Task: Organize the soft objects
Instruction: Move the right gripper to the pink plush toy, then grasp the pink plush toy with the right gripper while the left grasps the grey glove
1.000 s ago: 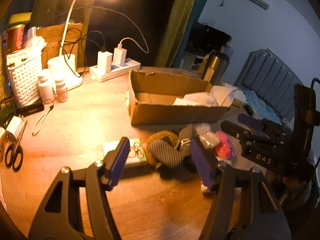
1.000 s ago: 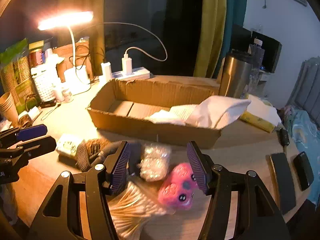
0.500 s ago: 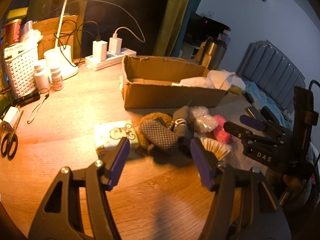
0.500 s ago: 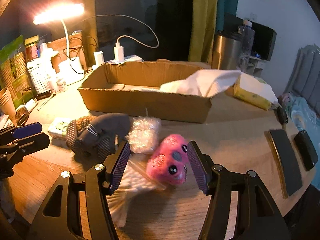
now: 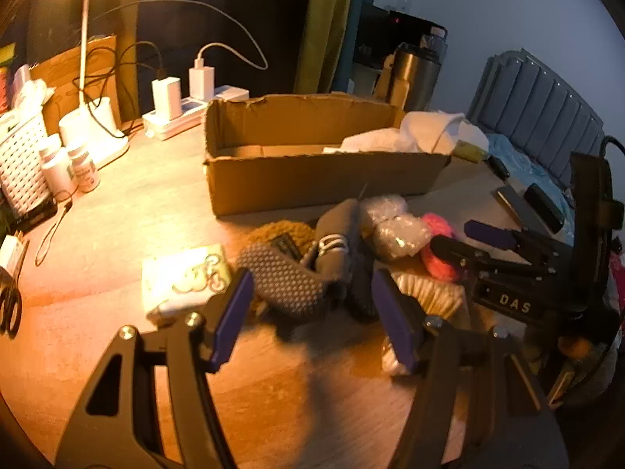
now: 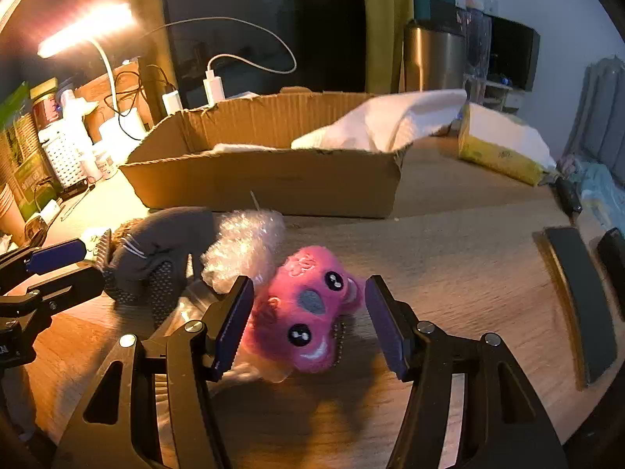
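Pink plush toy [image 6: 308, 308] lies on the wooden table [image 6: 449, 258], framed by the right gripper [image 6: 308, 322], jaws spread, pads clear of it. Left gripper [image 5: 312, 312], also spread and empty, lines up on the grey dotted sock [image 5: 285, 277] in the same heap. Cardboard box [image 6: 273, 183] waits just behind. Step looks like approach before pickup; next, likely lower, pinch, then lift toward the box.

Left gripper [image 5: 312, 312] hangs open over grey socks [image 5: 289, 281], in front of the box [image 5: 312, 179]. Right of the socks: pink toy [image 5: 437, 250], right gripper [image 5: 461, 240].
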`<state>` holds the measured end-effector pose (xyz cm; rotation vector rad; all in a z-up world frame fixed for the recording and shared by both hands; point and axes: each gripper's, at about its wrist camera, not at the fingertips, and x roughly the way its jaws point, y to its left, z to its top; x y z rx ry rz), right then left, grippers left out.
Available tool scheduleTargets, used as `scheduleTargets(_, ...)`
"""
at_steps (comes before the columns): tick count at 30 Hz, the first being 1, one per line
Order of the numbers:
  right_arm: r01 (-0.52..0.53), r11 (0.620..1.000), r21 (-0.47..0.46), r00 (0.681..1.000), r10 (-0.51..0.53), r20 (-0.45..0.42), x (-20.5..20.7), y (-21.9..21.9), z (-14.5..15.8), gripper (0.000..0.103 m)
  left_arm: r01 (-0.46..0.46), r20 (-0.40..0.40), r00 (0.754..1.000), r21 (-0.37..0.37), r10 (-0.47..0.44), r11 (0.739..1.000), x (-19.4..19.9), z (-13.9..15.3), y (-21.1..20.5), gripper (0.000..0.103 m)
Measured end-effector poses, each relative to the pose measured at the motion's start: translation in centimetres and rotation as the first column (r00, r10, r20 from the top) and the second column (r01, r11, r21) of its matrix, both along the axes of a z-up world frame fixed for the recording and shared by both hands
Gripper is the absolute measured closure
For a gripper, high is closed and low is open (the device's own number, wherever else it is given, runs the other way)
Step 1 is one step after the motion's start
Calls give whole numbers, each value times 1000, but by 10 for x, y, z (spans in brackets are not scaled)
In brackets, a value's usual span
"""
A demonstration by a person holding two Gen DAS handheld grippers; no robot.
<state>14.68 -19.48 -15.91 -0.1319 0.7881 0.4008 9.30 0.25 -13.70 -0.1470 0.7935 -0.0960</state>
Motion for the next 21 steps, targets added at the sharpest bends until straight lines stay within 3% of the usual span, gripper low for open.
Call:
scheduleTargets(9, -31, 998, 60, 999, 33, -38, 8, -8, -7, 40, 36, 14, 999, 51, -36, 998, 17, -6, -18, 40)
scheduleTargets(14, -54, 997, 59, 997, 57, -48, 8, -6, -9, 40, 47, 0, 999, 58, -47, 997, 22, -9, -21, 58)
scheduleTargets(16, -62, 997, 55, 997, 65, -50, 8, -4, -9, 40, 55, -3, 998, 55, -55, 997, 23, -10, -21, 60)
scheduleTargets(18, -72, 996, 56, 996, 75, -51, 7, -3, -9, 43, 65, -3, 998, 50, -65, 997, 24, -10, -22, 75)
scheduleTargets(21, -85, 995, 59, 995, 88, -52, 6, -2, -9, 56, 75, -2, 997, 41, -75, 996, 23, -9, -23, 77)
